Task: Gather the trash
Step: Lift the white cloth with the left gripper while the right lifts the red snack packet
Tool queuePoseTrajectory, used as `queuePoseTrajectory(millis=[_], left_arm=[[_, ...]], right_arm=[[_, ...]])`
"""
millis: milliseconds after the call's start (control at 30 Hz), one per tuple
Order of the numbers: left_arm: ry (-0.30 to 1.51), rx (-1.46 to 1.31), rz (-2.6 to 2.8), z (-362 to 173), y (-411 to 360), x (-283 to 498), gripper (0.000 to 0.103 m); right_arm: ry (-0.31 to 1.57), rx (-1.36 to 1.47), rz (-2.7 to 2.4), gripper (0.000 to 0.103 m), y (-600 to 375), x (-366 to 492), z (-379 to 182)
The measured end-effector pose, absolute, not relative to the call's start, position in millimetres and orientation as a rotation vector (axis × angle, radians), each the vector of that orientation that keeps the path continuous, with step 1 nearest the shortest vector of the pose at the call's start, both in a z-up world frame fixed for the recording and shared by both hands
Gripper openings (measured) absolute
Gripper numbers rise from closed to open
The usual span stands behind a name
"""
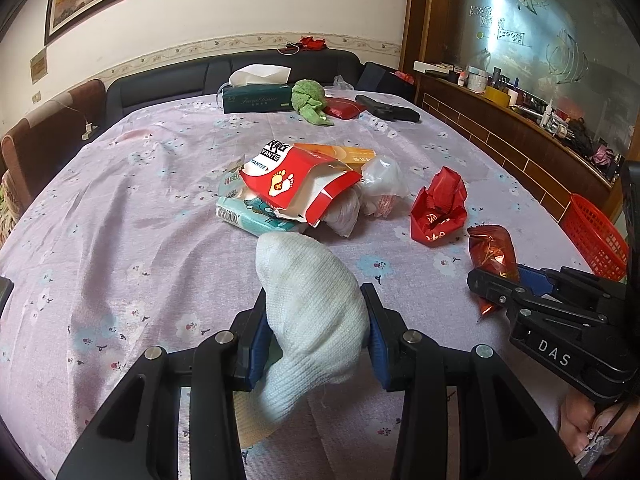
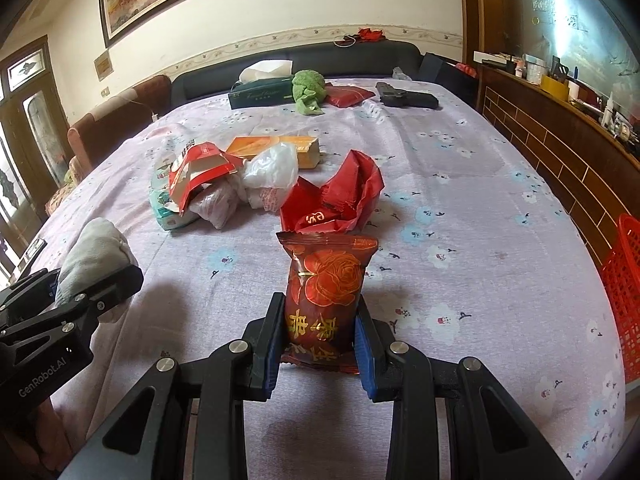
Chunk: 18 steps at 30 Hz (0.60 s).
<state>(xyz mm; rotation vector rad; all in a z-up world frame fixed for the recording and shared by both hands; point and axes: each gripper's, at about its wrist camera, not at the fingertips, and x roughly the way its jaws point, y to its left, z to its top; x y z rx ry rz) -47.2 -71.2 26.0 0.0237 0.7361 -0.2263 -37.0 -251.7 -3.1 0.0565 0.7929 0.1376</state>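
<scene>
My left gripper [image 1: 316, 320] is shut on a white sock [image 1: 312, 304] and holds it over the near part of the table; it also shows at the left of the right wrist view [image 2: 96, 276]. My right gripper [image 2: 320, 332] is shut on a dark red rose-printed snack packet [image 2: 326, 288]; this packet also shows in the left wrist view [image 1: 494, 260]. A crumpled red wrapper [image 2: 340, 200] lies just beyond the packet. A trash pile lies mid-table: a torn red-and-white box [image 1: 296, 184], a teal tissue pack [image 1: 248, 216], white plastic bags [image 2: 272, 172] and an orange box [image 2: 276, 148].
A red plastic basket [image 1: 596, 236] stands at the table's right edge. At the far end lie a green tissue box [image 1: 256, 96], a green cloth [image 1: 310, 100], a red pouch [image 1: 342, 109] and a black object [image 1: 388, 110]. A wooden shelf runs along the right wall.
</scene>
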Motion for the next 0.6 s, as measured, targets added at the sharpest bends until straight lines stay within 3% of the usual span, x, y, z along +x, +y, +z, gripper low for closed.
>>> queuePoseTrajectory(millis=[600], left_arm=[[0.746, 0.041, -0.208, 23.6, -73.7, -45.8, 0.040]], right_arm=[[0.788, 0.061, 0.126, 0.034, -254.4, -37.6, -1.7]])
